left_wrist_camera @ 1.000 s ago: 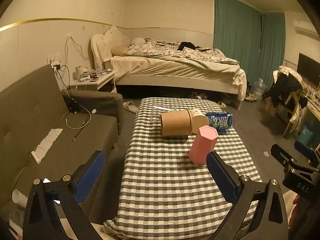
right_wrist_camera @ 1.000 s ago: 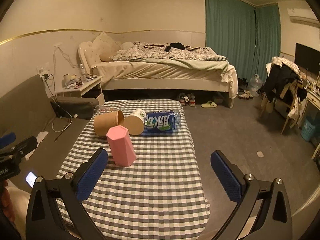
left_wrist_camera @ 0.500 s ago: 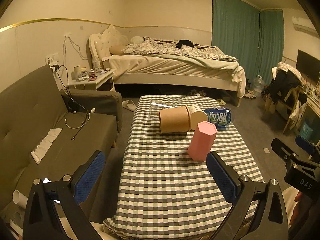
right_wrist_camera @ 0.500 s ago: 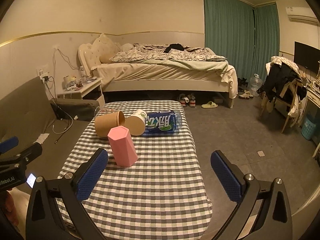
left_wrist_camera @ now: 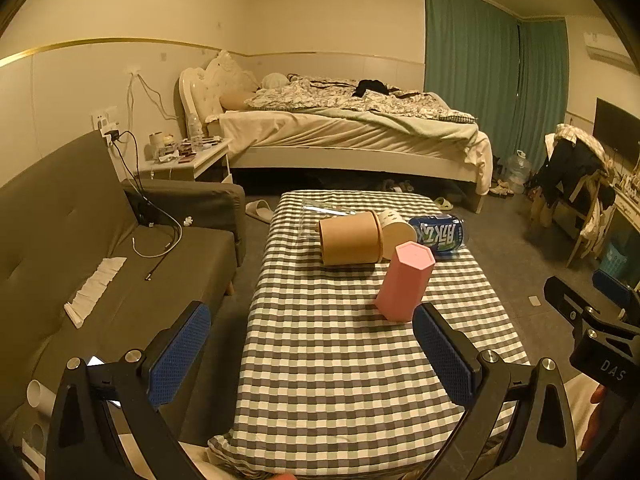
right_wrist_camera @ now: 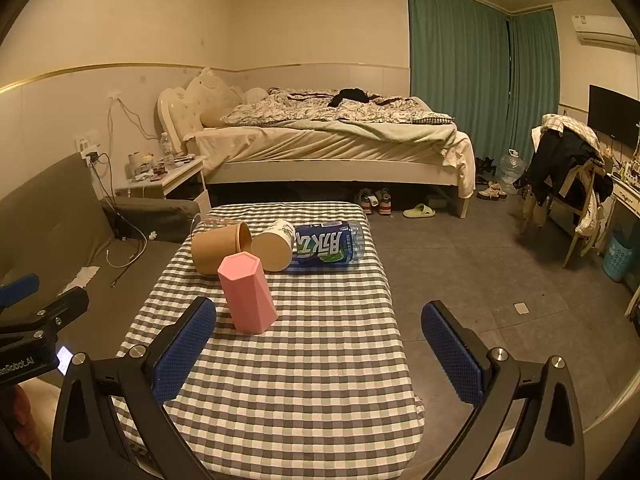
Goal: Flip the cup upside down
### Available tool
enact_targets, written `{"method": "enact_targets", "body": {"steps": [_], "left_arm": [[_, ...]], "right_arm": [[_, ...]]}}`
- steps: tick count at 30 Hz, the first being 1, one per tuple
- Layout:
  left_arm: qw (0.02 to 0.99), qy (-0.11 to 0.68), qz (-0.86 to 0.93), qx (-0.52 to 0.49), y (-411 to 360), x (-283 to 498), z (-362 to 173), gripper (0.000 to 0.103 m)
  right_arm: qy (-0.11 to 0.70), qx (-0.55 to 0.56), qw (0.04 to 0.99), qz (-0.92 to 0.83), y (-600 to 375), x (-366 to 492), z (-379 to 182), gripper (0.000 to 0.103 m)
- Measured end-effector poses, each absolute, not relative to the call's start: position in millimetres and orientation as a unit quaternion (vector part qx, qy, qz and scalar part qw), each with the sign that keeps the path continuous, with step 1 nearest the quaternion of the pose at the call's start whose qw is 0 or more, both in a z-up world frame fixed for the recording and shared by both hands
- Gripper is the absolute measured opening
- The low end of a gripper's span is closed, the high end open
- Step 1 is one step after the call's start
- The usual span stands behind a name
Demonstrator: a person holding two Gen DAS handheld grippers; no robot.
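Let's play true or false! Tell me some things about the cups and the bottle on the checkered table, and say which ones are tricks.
1. The pink cup stands on the checkered table. True.
2. The brown paper cup stands upright. False: it lies on its side.
3. The blue-labelled bottle lies on its side. True.
4. The right gripper is holding the pink cup. False: it is open and holds nothing.
5. The left gripper is open. True.
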State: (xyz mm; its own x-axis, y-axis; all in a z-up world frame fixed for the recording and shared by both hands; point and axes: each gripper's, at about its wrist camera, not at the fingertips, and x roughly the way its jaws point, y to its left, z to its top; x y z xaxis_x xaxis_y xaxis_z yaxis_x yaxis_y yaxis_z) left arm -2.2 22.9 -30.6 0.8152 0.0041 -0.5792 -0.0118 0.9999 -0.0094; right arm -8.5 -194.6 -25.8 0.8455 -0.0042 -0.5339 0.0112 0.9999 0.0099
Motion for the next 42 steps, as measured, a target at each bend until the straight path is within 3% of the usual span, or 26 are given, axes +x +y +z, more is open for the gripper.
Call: {"method": "enact_targets", "body": {"steps": [42], "left_arm": [[0.95,0.313,0.002,-0.005,23.6,-0.5,-33.5,0.103]], "right_arm": [[0.29,0.0,0.957,-0.004,-191.8,-2.9,-27.7,0.103]]}}
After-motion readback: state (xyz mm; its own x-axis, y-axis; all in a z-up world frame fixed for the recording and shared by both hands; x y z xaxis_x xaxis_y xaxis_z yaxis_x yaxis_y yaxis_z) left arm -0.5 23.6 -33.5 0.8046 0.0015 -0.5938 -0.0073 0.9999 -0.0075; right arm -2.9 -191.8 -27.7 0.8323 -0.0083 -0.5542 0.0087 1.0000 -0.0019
